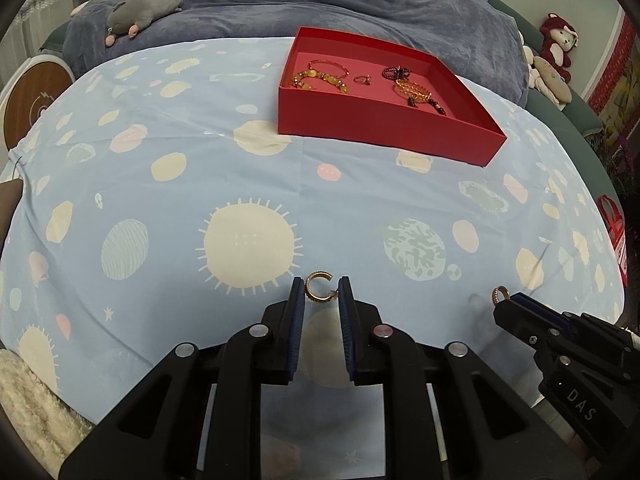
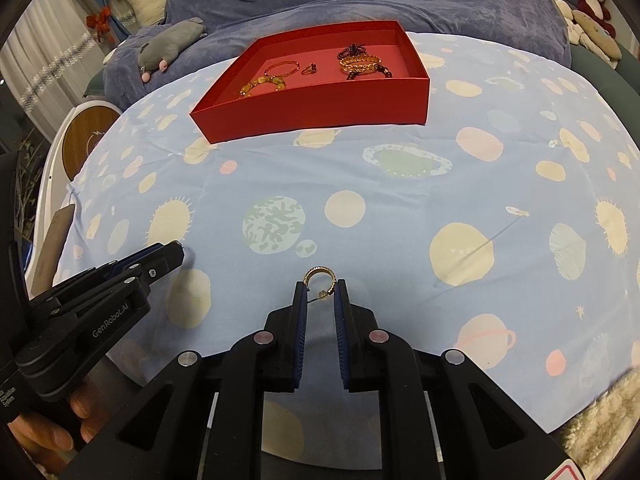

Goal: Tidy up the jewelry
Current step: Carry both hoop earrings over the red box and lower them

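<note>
A red box sits on the blue space-print sheet and holds gold bracelets, a small ring and dark beads. My left gripper is shut on a gold open earring, pinched between its fingertips just above the sheet. My right gripper is shut on a matching gold earring. The right gripper also shows in the left wrist view, and the left gripper in the right wrist view.
A blue blanket and a grey plush mouse lie behind the box. Stuffed toys sit at the far right. A round wooden disc is at the left edge. A fluffy cream rug lies below the sheet.
</note>
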Tool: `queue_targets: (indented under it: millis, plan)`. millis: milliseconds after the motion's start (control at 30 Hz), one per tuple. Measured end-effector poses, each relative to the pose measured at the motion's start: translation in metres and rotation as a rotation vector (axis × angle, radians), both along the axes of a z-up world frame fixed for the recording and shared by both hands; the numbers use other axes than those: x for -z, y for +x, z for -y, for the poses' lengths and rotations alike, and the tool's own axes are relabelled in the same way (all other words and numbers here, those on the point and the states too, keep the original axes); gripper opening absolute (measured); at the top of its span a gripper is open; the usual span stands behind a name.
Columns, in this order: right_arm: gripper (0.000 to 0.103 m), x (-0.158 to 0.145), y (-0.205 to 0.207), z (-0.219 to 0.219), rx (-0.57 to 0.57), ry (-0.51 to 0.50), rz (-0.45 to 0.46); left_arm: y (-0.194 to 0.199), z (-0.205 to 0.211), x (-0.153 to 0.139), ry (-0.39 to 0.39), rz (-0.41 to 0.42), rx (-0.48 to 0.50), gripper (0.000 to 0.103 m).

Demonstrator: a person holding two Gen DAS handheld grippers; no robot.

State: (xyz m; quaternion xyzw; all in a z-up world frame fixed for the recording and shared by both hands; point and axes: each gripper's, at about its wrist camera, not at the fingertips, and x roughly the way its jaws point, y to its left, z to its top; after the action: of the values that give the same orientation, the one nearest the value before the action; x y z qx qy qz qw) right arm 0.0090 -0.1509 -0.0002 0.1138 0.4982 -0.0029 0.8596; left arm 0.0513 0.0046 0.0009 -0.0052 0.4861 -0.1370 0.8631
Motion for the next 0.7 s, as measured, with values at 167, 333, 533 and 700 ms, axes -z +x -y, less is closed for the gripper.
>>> queue_targets:
  millis: [167, 333, 533, 700]
  plan:
    - [0.013, -0.011, -0.003, -0.004, -0.014, 0.007, 0.024, -0.006, -0.005, -0.014, -0.026, 0.018, -0.005, 0.017]
    - [0.013, -0.025, -0.007, -0.008, -0.024, 0.019, 0.056, -0.012, -0.005, -0.030, -0.054, 0.041, 0.002, 0.017]
    - [0.013, -0.044, -0.009, -0.010, -0.028, 0.039, 0.092, -0.016, -0.001, -0.053, -0.078, 0.076, 0.013, 0.017]
    - [0.013, -0.060, -0.008, -0.009, -0.026, 0.054, 0.124, -0.017, 0.005, -0.072, -0.089, 0.107, 0.028, 0.017]
